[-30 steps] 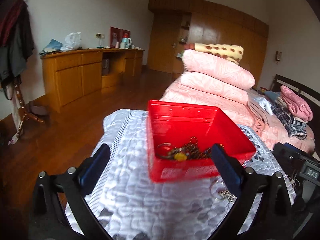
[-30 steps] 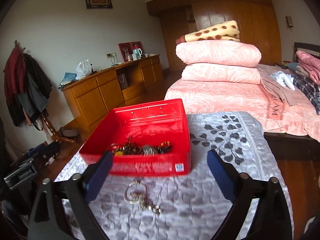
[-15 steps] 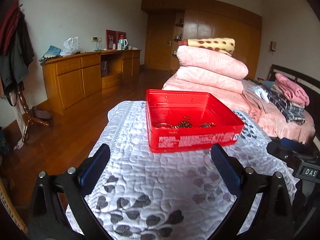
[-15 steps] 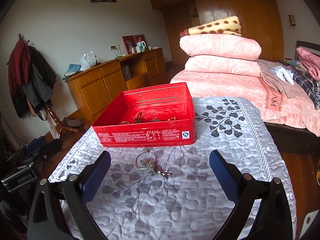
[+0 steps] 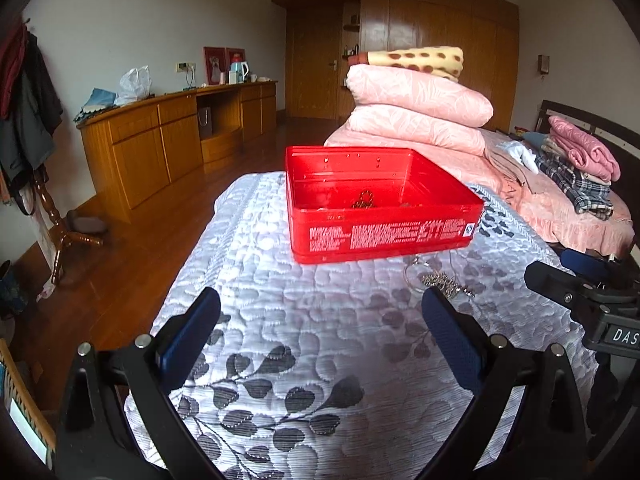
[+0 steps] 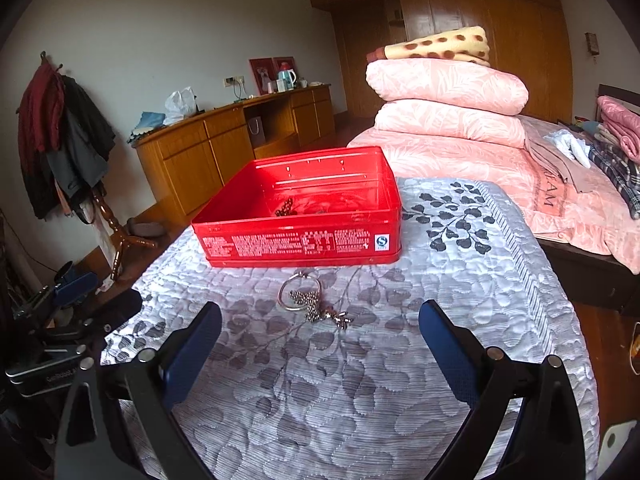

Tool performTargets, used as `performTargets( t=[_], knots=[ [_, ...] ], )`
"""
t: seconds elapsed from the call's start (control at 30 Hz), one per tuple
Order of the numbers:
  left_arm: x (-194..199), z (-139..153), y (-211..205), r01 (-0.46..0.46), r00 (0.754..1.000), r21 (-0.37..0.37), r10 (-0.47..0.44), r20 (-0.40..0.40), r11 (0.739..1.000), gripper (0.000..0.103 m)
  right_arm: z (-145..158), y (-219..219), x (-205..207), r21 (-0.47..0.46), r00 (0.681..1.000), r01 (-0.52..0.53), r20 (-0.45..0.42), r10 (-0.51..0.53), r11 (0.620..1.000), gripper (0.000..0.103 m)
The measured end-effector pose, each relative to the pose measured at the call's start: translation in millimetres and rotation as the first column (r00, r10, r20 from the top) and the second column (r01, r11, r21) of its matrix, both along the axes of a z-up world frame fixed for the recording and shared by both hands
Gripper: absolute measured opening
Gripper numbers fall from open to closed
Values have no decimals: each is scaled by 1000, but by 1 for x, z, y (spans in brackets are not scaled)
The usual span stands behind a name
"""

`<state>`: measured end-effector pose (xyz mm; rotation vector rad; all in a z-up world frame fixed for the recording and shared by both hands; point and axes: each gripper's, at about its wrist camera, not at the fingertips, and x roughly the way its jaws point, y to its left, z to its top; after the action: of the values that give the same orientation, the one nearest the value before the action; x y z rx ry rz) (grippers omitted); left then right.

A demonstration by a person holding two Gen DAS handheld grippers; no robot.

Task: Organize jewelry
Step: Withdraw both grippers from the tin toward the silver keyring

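I see my right tongs (image 6: 320,336) spread wide and empty above the quilted surface (image 6: 460,292). A silver ring with a bead chain (image 6: 306,298) lies just ahead of them, between the tips. My left tongs (image 5: 320,332) are also wide, empty. The red tin (image 6: 304,216) beyond holds more jewelry.

Both wrist views sit low over the quilted grey bedspread (image 5: 304,320), facing the open red tin box (image 6: 304,240) (left view from its left).
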<state>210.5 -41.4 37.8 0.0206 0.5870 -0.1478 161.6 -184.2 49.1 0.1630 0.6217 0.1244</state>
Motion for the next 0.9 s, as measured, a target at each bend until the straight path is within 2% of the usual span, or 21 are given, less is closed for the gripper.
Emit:
performTargets(
  t=[0.43,0.67,0.9],
  knots=[
    [12,-19,5,-24,998,10,24,-64,1000,98,-16,8,12,-12,999,-27,-43,27,1000,97],
    [21,-27,9,-41,995,15,42,-92,999,98,-34,11,35,7,992,-57,-109,57,998,97],
    [31,-31,11,-41,992,9,42,-116,999,98,-38,9,55,8,987,-36,-160,37,999,94]
  ],
)
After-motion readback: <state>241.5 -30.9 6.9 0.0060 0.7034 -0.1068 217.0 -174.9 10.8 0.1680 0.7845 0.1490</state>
